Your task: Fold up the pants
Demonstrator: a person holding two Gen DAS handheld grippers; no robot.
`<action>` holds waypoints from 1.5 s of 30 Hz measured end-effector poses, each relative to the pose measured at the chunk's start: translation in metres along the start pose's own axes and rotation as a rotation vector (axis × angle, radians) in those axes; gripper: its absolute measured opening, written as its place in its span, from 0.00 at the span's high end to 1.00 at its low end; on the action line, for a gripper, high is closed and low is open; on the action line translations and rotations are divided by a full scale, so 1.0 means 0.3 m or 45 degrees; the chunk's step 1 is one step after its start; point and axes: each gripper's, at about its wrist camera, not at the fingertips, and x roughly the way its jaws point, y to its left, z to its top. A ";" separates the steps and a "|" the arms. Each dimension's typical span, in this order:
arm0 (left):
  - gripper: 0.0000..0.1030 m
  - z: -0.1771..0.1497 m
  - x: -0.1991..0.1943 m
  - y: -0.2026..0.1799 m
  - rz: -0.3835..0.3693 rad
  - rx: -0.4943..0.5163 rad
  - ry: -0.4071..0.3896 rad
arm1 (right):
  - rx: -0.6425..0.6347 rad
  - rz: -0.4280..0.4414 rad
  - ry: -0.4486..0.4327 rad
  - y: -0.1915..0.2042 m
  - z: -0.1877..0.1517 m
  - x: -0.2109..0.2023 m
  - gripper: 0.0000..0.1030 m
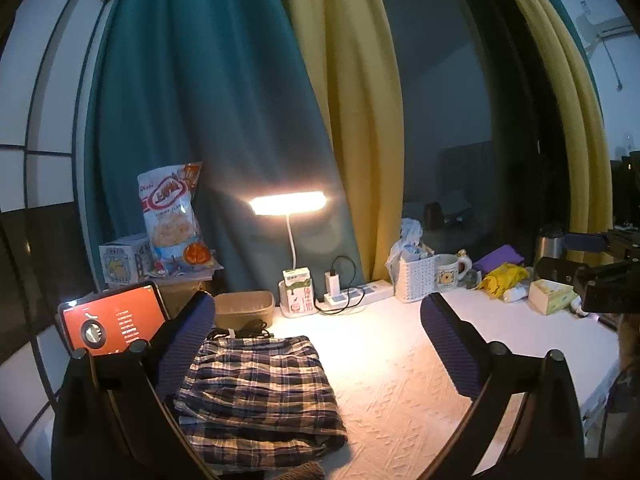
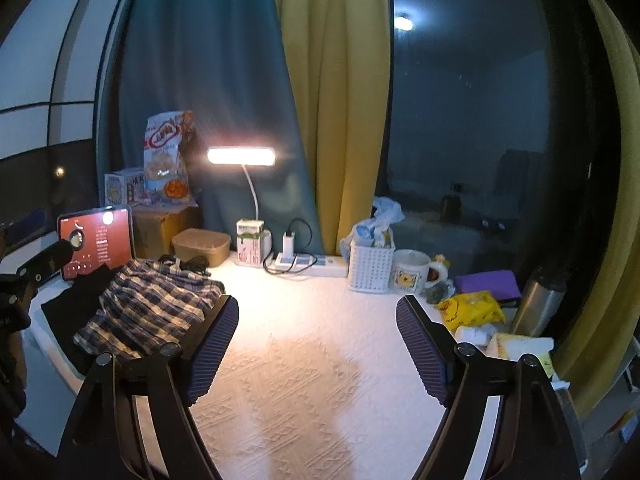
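The plaid pants (image 1: 260,392) lie folded in a compact stack on the white textured tablecloth (image 1: 400,392), low and left in the left wrist view. They also show in the right wrist view (image 2: 148,312), at the left. My left gripper (image 1: 320,320) is open and empty above the cloth, its left finger beside the stack's left edge. My right gripper (image 2: 316,320) is open and empty over bare cloth, to the right of the pants. The right gripper's body shows at the right edge of the left wrist view (image 1: 604,280).
A tablet (image 1: 112,320) stands left of the pants. Behind are a brown tub (image 1: 244,308), black cable (image 1: 244,330), lit desk lamp (image 1: 288,204), power strip (image 1: 356,296), white basket (image 1: 414,280), mug (image 1: 450,272), yellow bag (image 2: 472,308), tissue box (image 1: 548,294) and steel flask (image 2: 536,304).
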 end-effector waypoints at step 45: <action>0.01 0.072 -0.212 0.026 -0.079 -0.101 -0.175 | -0.051 -0.118 -0.259 0.016 0.104 -0.375 0.00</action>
